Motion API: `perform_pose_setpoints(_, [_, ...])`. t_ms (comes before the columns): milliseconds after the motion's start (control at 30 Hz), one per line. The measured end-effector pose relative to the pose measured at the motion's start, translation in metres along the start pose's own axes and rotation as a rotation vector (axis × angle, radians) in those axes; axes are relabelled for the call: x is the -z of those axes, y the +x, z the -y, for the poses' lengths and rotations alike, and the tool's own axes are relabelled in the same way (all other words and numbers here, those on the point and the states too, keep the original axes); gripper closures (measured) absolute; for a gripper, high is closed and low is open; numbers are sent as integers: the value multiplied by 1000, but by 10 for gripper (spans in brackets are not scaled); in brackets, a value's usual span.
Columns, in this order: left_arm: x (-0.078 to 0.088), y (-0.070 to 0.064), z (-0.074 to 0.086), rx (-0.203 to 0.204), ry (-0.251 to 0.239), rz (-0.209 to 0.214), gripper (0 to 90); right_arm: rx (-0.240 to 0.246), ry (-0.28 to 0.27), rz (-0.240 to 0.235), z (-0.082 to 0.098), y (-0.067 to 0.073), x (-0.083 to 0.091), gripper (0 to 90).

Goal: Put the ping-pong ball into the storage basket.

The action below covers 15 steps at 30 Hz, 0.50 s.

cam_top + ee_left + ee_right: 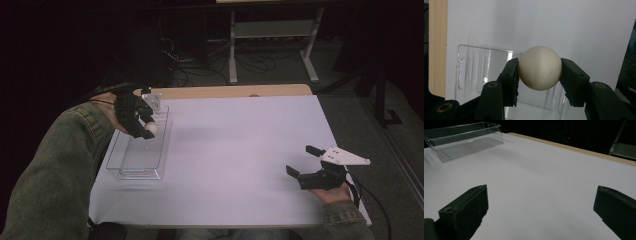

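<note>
The tabletop is big and white, with a wood strip along its far edge. The clear bin sits near its left side. Everything else is told from that bin.

The bin is long and thin. Its long way runs from the person's side toward the far wood strip. It looks empty inside.

The left tool is over the far half of the bin, just inside its left wall. Its jaws are clamped on the ball, one on each side. In the left gripper view the ball is pinched tight between the two black pads, and the bin lies right under it. So the ball is above the bin, not in it yet. It looks like the bin floor is straight down from the ball. I think the next move is only to let go, or go down a bit first. If the ball drops from high, it could bounce out over the low wall.

The right tool is well away from the bin, on the right side of the tabletop. Its jaws are wide apart with nothing in them. The left tool is much nearer the bin.
</note>
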<state>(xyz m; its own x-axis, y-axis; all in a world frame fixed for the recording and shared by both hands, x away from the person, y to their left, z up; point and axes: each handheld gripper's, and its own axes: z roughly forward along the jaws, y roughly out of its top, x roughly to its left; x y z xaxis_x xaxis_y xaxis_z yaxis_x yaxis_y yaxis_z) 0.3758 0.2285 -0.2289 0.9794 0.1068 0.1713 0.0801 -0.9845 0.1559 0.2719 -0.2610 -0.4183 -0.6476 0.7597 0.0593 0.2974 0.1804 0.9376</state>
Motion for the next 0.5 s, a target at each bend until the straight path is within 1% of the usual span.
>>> perform_pose_setpoints(67, [-1, 0, 3, 2, 3, -1, 508, 0, -1, 1, 0, 0, 0, 0])
perform_pose_setpoints(167, [-1, 0, 8, 9, 3, -12, 508, -1, -2, 1, 0, 0, 0, 0])
perform_pose_setpoints(200, [-1, 0, 9, 18, 0, -11, 508, -1, -2, 2, 0, 0, 0, 0])
perform_pose_setpoints(233, [-1, 0, 11, 17, 0, -13, 508, -1, -2, 2, 0, 0, 0, 0])
perform_pose_setpoints(267, [0, -1, 12, 25, 0, -14, 508, -1, -2, 1, 0, 0, 0, 0])
perform_pose_setpoints(500, [2, -2, 23, 42, 1, -14, 508, -1, -2, 1, 0, 0, 0, 0])
